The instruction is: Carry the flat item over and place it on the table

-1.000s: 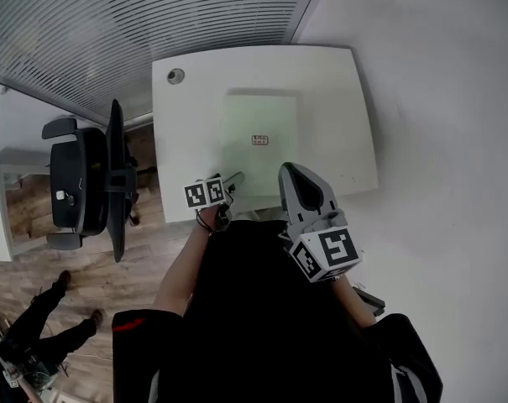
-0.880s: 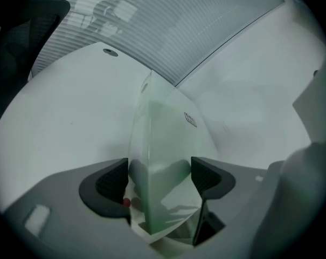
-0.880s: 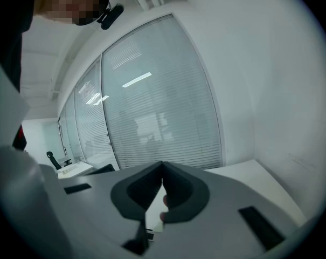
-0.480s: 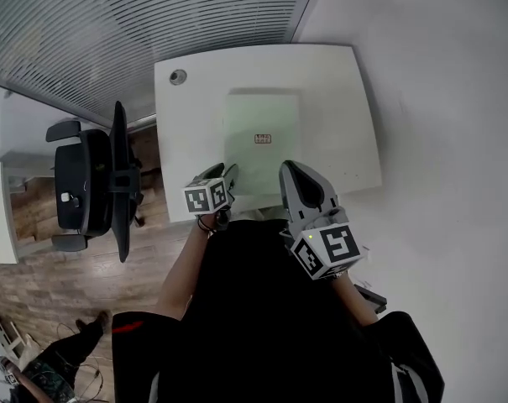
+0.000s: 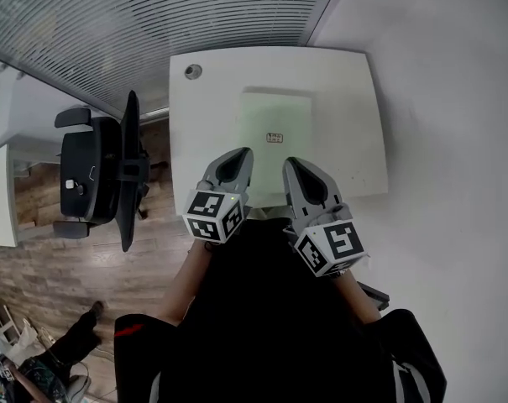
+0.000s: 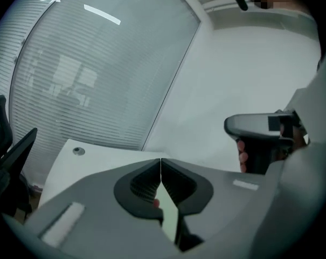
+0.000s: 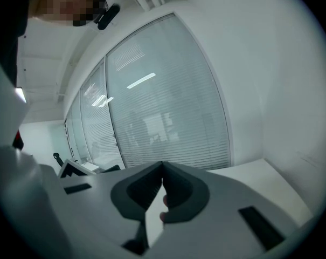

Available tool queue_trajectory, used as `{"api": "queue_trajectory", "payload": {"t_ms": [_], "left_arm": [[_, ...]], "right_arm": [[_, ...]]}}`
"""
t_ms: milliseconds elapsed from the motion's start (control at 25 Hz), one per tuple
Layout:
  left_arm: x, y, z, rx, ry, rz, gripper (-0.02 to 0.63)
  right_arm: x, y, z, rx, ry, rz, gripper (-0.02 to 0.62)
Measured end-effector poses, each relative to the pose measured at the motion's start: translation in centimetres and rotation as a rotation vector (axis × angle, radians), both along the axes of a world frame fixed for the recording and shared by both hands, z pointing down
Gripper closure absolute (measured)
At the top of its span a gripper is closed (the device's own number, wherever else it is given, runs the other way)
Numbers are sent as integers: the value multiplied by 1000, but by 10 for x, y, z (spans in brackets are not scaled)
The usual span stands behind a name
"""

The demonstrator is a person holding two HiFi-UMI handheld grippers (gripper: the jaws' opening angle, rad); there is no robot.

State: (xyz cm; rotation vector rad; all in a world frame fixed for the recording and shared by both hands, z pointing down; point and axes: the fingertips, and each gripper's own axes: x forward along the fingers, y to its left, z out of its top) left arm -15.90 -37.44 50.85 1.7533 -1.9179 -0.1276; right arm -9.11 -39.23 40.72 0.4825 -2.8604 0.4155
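Note:
The flat item (image 5: 274, 128), a pale green square sheet with a small label, lies on the white table (image 5: 195, 141). Both grippers hover above the table's near edge, apart from the sheet. My left gripper (image 5: 241, 154) is raised beside the right one; its jaws have just been closing and now meet tip to tip with nothing between them (image 6: 161, 161). My right gripper (image 5: 291, 163) is shut too, also empty (image 7: 162, 165). The right gripper (image 6: 257, 131) shows in the left gripper view, with a hand on its handle.
A black office chair (image 5: 98, 175) stands left of the table. A glass wall with blinds (image 5: 153, 23) runs behind it, and a white wall (image 5: 455, 141) lies to the right. A round cable port (image 5: 192, 71) sits in the table's far left corner. Another person (image 5: 52, 351) is at the lower left.
My left gripper rose from the near left corner of the sheet, rolled, and closed its jaws on nothing. The sheet stayed flat on the table. The right gripper kept still.

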Motion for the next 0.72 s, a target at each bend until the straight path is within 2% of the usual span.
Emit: {"api": "queue_trajectory", "payload": {"t_ms": [200, 360, 560, 720], "left_arm": [[9, 7, -40, 89, -61, 12, 600], [16, 13, -61, 96, -135, 0, 600], [24, 22, -66, 108, -115, -45, 600], [31, 25, -64, 109, -108, -46, 600]], "right_arm": [[-3, 5, 0, 5, -9, -22, 594], [-3, 6, -3, 12, -11, -35, 594], [-1, 6, -5, 23, -19, -42, 594], [2, 8, -8, 40, -25, -51, 594]]}}
